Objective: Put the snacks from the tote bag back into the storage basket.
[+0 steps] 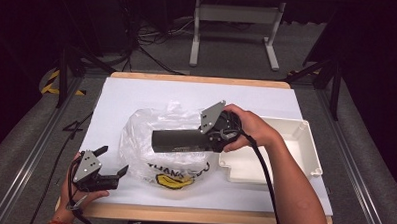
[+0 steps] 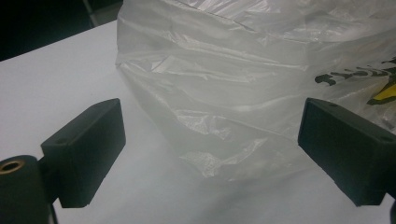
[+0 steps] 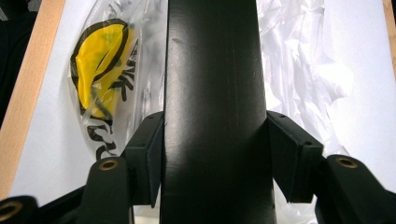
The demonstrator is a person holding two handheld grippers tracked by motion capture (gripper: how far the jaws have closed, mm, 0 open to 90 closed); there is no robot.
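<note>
Currently, a black box (image 1: pixel 180 141) is clamped between the pads of the right gripper (image 3: pixel 215 154) and is held level above the plastic bag (image 1: pixel 150 135), which lies near the table's (image 1: pixel 137 90) front edge. The left gripper (image 2: pixel 212 154) is spread wide at the bag's side, gripping nothing. Insertion is judged not yet done; the bag mouth remains to be opened. A white tray (image 1: pixel 305 146) sits at the right edge.

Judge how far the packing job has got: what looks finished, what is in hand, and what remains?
Done: the right gripper has clamped the long black box and carries it level above the plastic bag. In hand: bringing the box to the bag, probably to go inside. Left: the box is not yet in the bag; the left gripper, jaws open beside the bag, grips nothing. The white tray looks bare.
</note>
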